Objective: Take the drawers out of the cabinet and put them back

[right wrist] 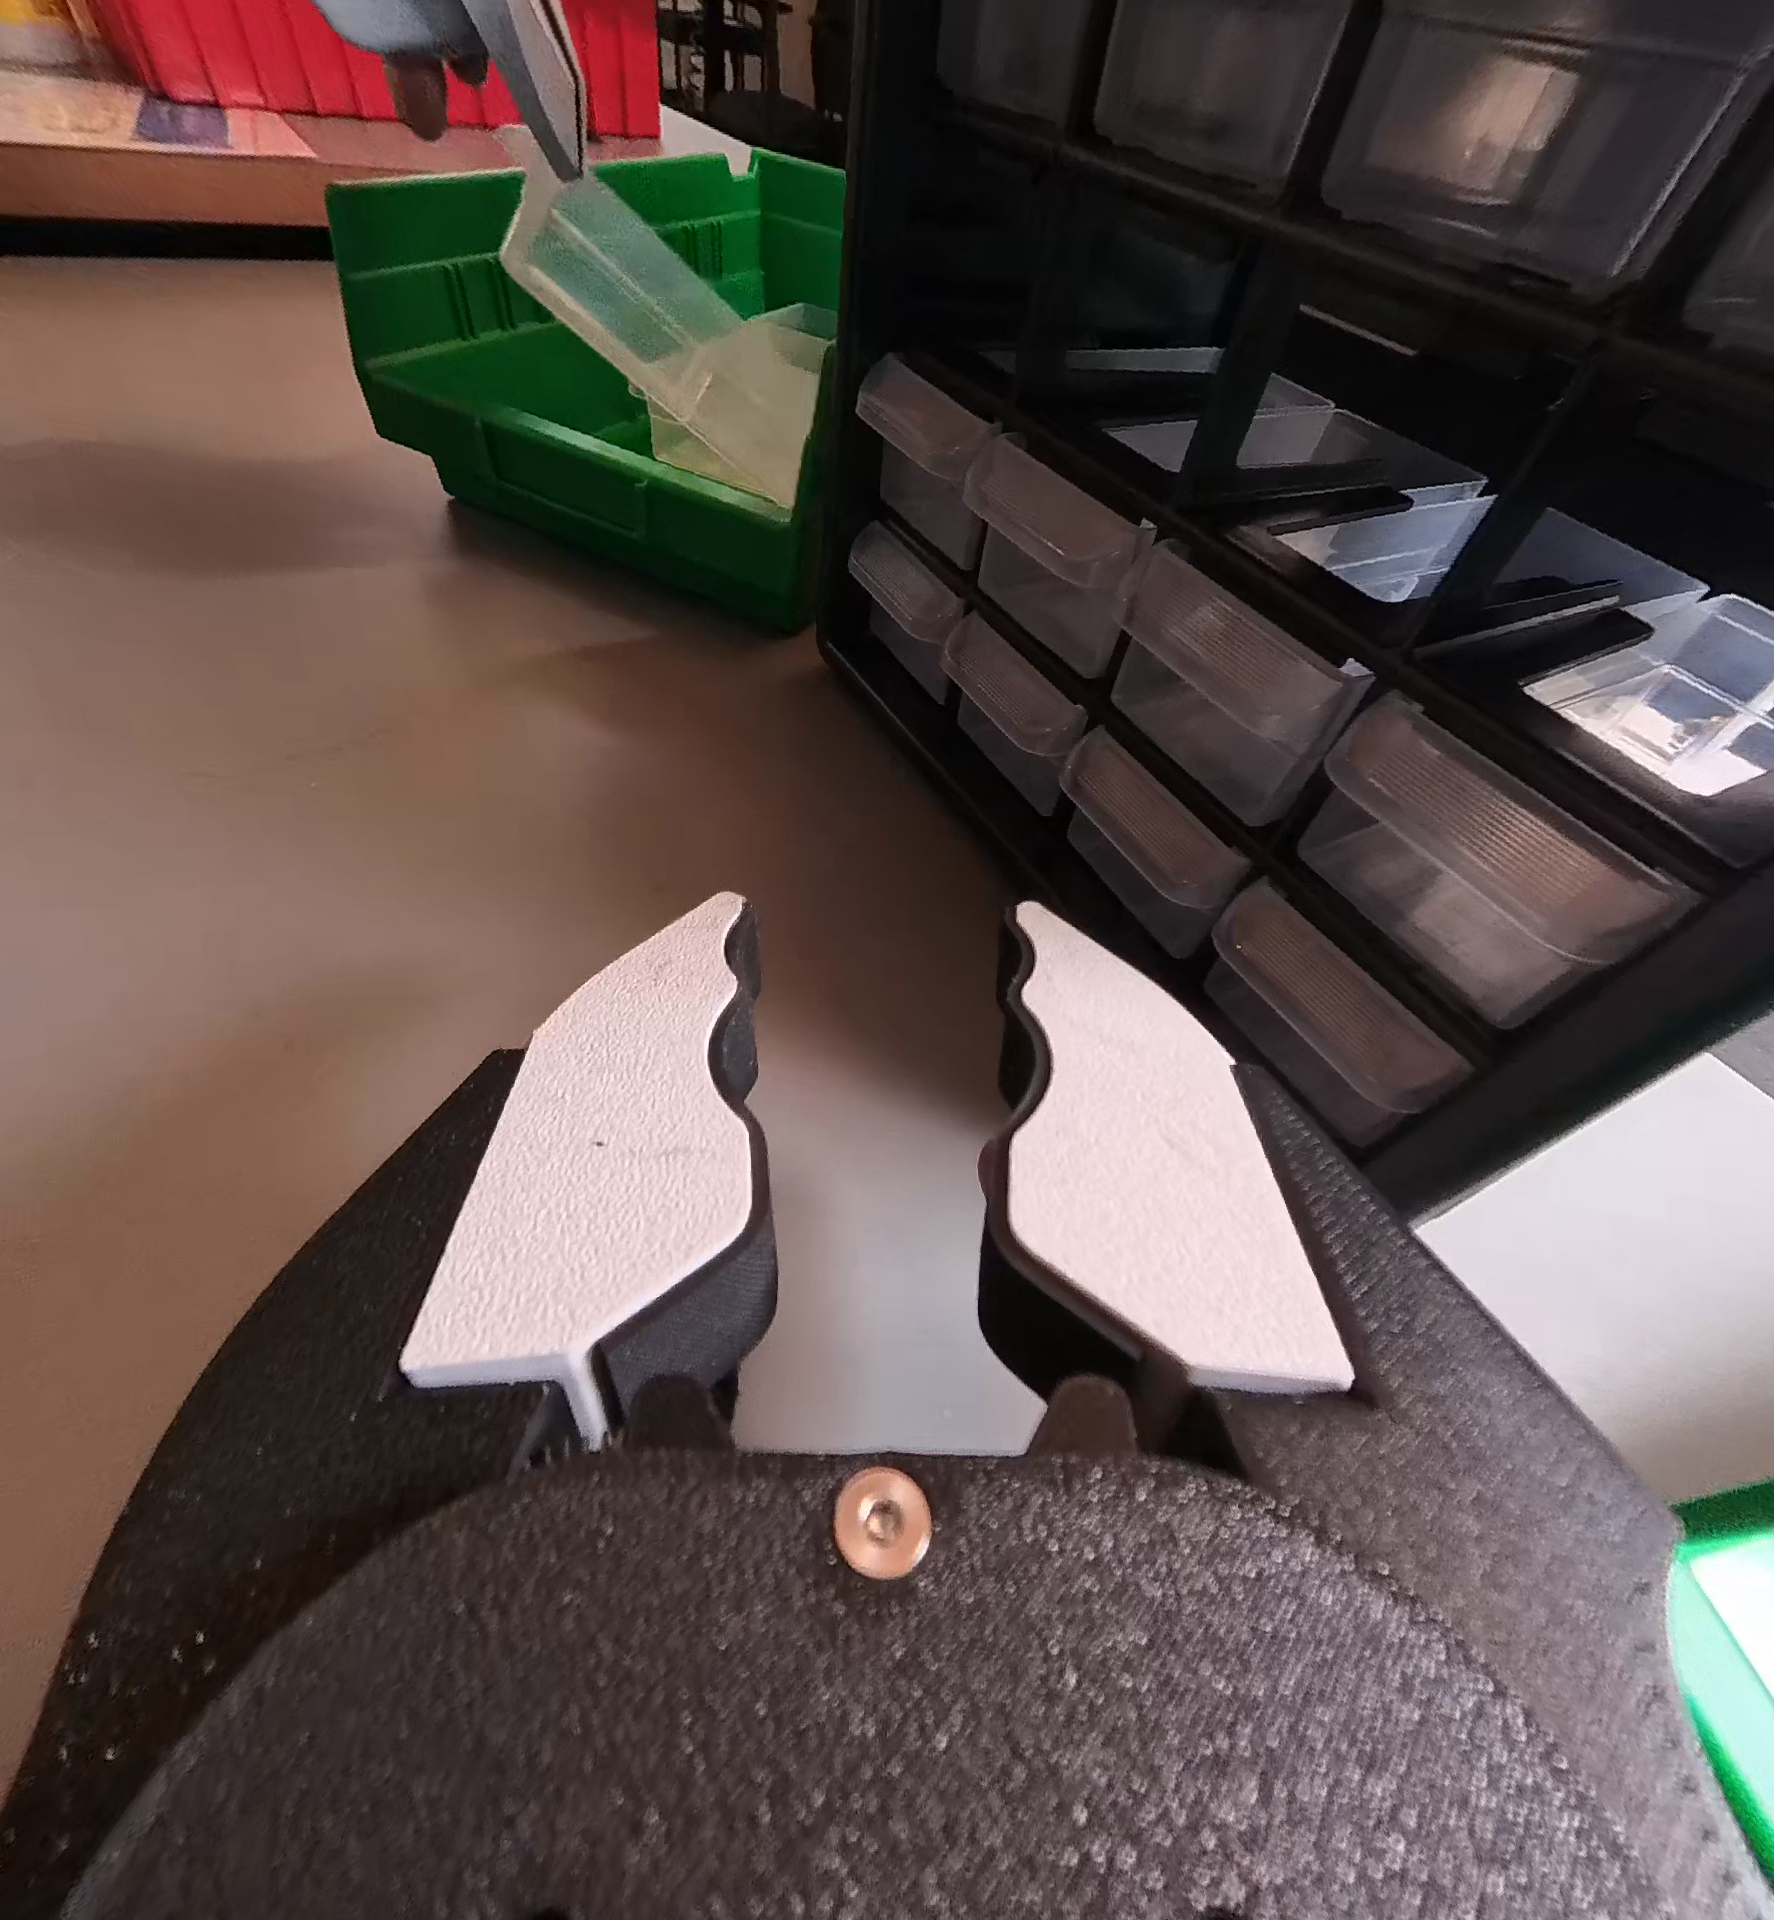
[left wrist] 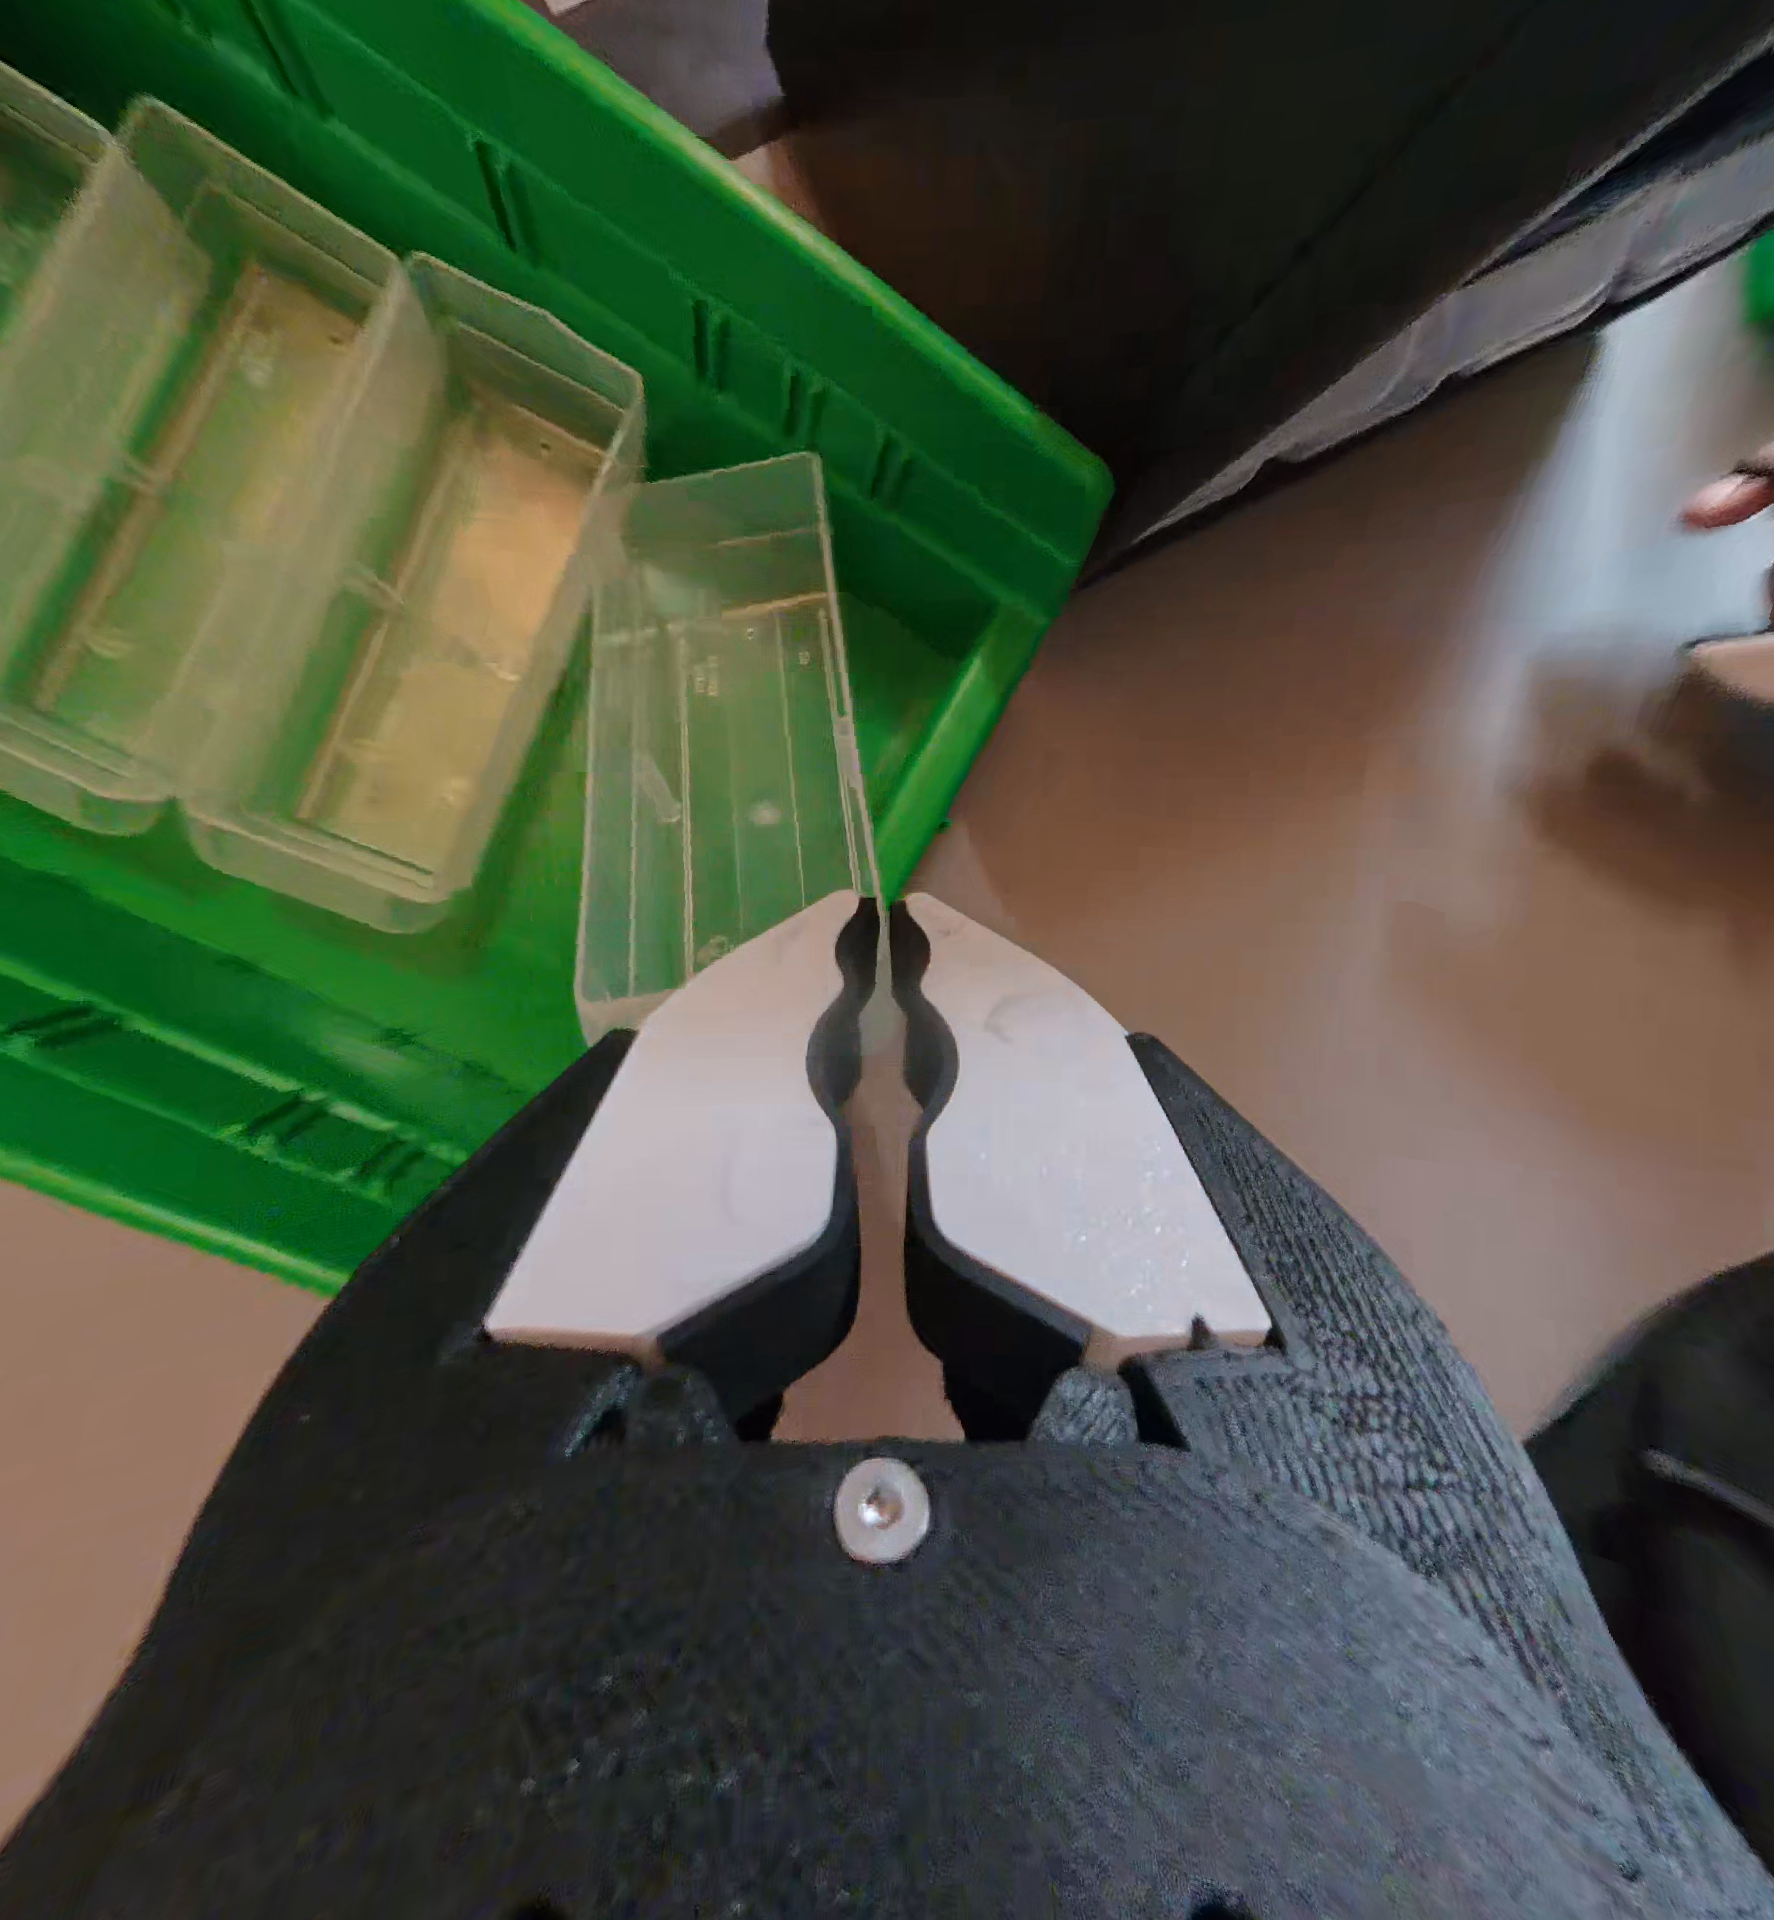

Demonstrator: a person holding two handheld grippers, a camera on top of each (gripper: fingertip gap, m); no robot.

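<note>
Left wrist view: left gripper (left wrist: 885, 914) is nearly closed, pinching one thin side wall of a clear drawer (left wrist: 727, 727) right at the fingertips. Drawer hangs tilted over the green bin (left wrist: 976, 665), at 11 o'clock from the fingers. Two more clear drawers (left wrist: 363, 582) lie in the bin at 10 o'clock.

Risks, my read:
- Edge pinch on slick thin plastic, grip at one corner only, so the drawer can pivot or slip out.
- A drop onto the other drawers means it lands crooked or bounces out.
- Wall may flex under squeeze.

Right wrist view: right gripper (right wrist: 878, 935) is about half open, empty, hovering over the table (right wrist: 239, 831). Black cabinet (right wrist: 1382, 623) sits at 1 o'clock, several slots empty, lower drawers seated.

Drawer looks transparent, rectangular, empty, lipped front handle, light.
</note>
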